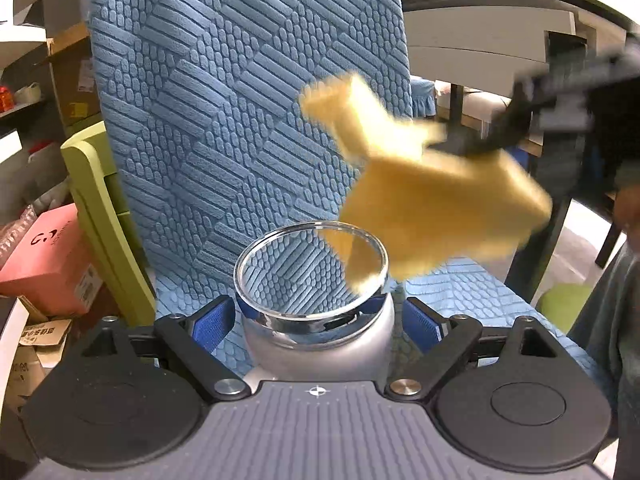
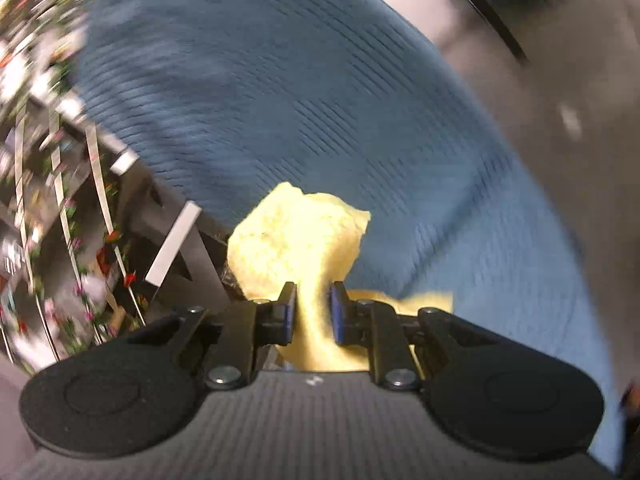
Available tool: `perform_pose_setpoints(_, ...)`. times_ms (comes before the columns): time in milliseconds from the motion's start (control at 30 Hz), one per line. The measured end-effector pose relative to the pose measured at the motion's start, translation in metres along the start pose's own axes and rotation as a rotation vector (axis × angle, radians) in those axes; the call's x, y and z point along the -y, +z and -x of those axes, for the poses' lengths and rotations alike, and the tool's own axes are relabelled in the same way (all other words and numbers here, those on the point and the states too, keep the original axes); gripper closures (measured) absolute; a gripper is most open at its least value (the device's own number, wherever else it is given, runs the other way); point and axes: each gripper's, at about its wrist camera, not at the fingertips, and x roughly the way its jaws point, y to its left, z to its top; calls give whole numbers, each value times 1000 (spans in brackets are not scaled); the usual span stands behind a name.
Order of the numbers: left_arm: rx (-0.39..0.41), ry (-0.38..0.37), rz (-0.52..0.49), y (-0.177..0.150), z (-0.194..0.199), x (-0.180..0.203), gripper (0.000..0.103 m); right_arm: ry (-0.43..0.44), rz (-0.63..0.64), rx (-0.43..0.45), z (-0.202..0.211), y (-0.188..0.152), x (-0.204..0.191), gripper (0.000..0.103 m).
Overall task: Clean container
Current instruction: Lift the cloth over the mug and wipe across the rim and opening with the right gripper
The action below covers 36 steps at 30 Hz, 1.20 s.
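Observation:
A clear glass container [image 1: 312,280] with a round open mouth is clamped between my left gripper's [image 1: 316,316] blue pads and faces away from me. A yellow sponge [image 1: 432,200], blurred, hangs in the air just above and right of the container's rim. My right gripper [image 1: 492,144] comes in from the upper right of the left wrist view and holds that sponge. In the right wrist view the right gripper [image 2: 313,312] is shut on the squeezed yellow sponge [image 2: 296,240]. The container is not visible in that view.
A blue textured chair cover [image 1: 240,100] fills the background, its seat [image 1: 460,292] below the container; it also shows blurred in the right wrist view [image 2: 280,100]. A green stool [image 1: 100,208], a pink box [image 1: 48,256] and shelves stand at the left. A dark table [image 1: 520,20] stands behind right.

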Motion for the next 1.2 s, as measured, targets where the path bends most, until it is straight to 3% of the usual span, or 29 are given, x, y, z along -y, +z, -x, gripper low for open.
perform_pose_setpoints(133, 0, 25, -48, -3, -3, 8, 11, 45, 183, 18, -3, 12, -24, 84)
perform_pose_setpoints(267, -4, 22, -35, -3, -6, 5, 11, 20, 332, -64, -30, 11, -44, 85)
perform_pose_setpoints(400, -11, 28, -48, -6, -7, 6, 11, 47, 425, -129, -48, -1, -60, 85)
perform_pose_setpoints(533, -14, 21, -37, -8, -6, 2, 13, -16, 545, -201, -62, -18, -66, 87)
perform_pose_setpoints(700, -7, 9, -16, -8, -5, -3, 14, -38, 589, -228, -74, -23, -71, 87)
perform_pose_setpoints(933, -2, 7, -15, -8, -6, -4, 14, 9, 643, -293, -76, -29, -82, 87)
perform_pose_setpoints(1200, 2, 0, -19, -9, -5, -6, 14, -32, 646, -268, -78, -27, -82, 88)
